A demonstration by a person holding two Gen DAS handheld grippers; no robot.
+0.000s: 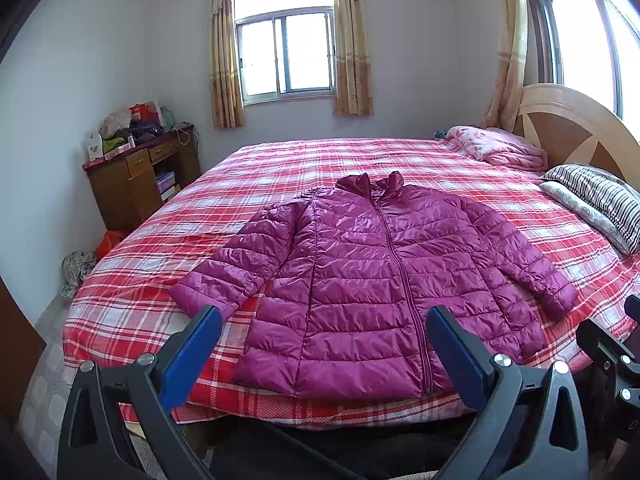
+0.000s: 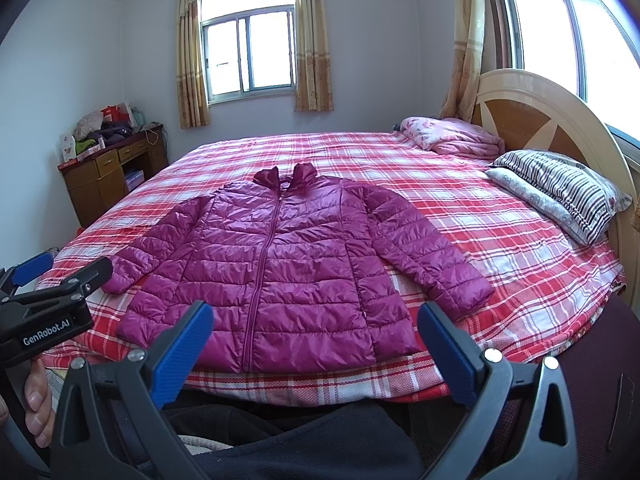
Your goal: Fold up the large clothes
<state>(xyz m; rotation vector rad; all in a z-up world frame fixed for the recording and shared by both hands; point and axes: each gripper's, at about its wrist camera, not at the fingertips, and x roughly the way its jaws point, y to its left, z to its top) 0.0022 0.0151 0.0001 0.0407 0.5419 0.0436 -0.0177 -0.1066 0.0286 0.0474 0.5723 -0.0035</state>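
Magenta quilted puffer jacket (image 1: 360,280) lies flat and face up on the near half of the bed, zipped down the front, collar standing up toward the far wall and hem at the near edge of the mattress. Both sleeves are spread outward and angled down alongside the body, their cuffs resting on the cover.

Beneath it is a red, pink and white plaid bedsheet (image 1: 360,160) that covers the whole mattress.

Left gripper (image 1: 322,348), black with blue finger pads, hovers short of the hem with its jaws spread wide and nothing between them. Right gripper (image 2: 314,344), of the same build, hangs likewise in front of the hem, jaws apart and empty. In the right wrist view the left gripper's body shows at the left edge, held by a hand (image 2: 38,400).

At the head of the bed, on the right, sit a striped pillow (image 2: 560,188) and a folded pink blanket (image 2: 452,136) against a curved wooden headboard (image 2: 540,108). A brown wooden desk (image 1: 136,176) piled with clutter stands in the far left corner, and a curtained window (image 1: 284,52) fills the far wall.
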